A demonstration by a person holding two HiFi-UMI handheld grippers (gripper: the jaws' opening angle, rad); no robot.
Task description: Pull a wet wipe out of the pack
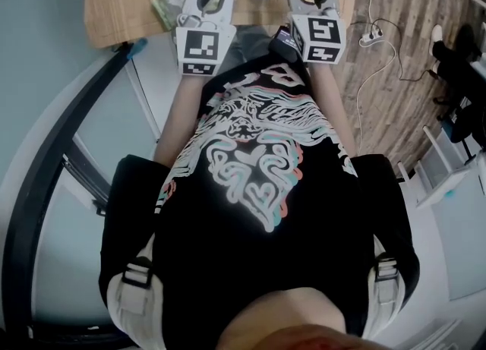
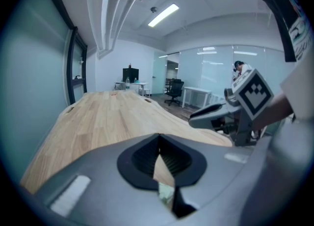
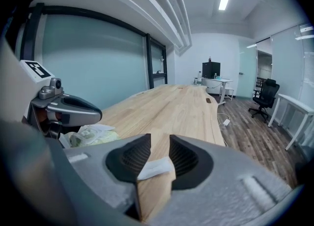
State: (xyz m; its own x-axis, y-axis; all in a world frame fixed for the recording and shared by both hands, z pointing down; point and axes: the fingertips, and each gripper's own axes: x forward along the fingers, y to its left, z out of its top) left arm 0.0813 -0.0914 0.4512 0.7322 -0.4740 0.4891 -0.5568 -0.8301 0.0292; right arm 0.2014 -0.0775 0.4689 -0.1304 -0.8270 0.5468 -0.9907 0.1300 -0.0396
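**Right gripper (image 3: 160, 140) spread over a wipe; left gripper (image 2: 157, 139) closed beside the pack.**

We find the ribbed black pads (image 3: 135, 159) of the right gripper standing apart. A white wet wipe (image 3: 156, 167) lies across the gap between them, and we cannot tell whether either pad touches it. The left gripper's pads are pressed together at their tips. Through the wedge below them we see the pale green soft wipe pack (image 3: 91, 136), which rests on the light wooden table (image 3: 181, 107) near its edge, just beside the left gripper. Print on the pack is too blurred to read. Each gripper carries a white cube (image 1: 200, 46) with black square markers.
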